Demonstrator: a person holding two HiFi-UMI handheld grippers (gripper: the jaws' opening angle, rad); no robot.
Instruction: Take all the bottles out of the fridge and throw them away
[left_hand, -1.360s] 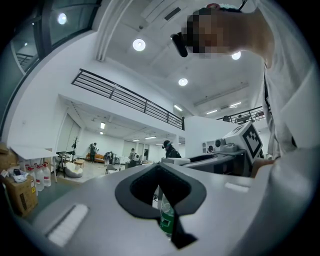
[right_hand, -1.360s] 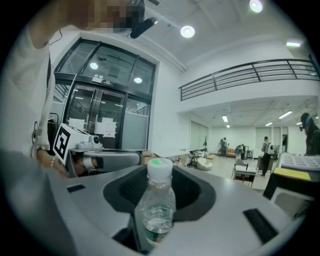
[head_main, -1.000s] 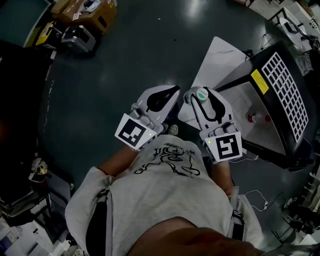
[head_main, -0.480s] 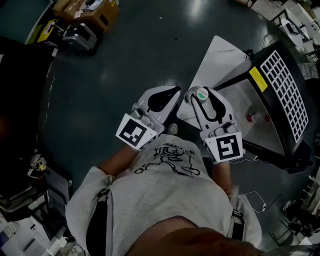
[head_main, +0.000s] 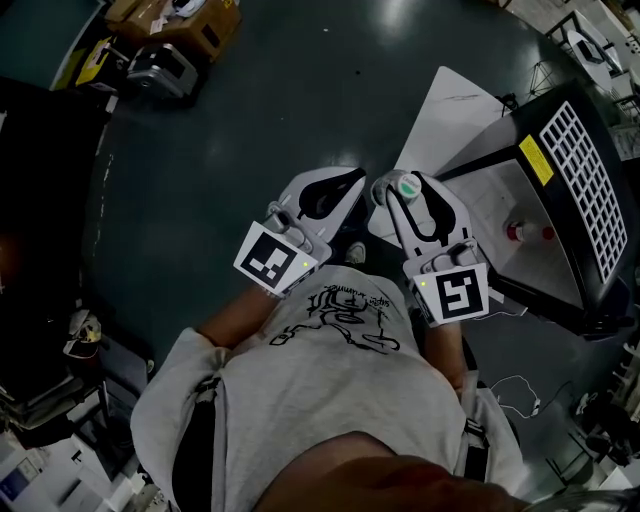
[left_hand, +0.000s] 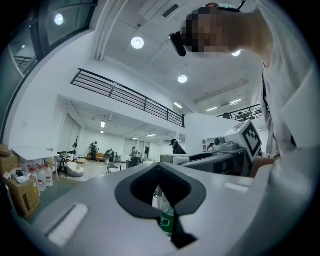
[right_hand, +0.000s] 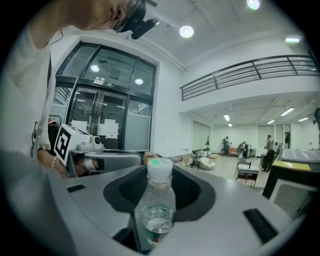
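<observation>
My right hand-held gripper (head_main: 405, 190) pinches a clear bottle (right_hand: 157, 210) upright, held over the floor. The left hand-held gripper (head_main: 352, 180) is pressed together, empty. A second bottle (head_main: 515, 232) sits in the fridge (head_main: 575, 175) on the right.

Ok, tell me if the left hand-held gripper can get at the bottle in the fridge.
Probably, though awkwardly: the fridge stands open and the left hand-held gripper is empty, but the right hand-held gripper, holding a water bottle, sits between it and the remaining bottle.
</observation>
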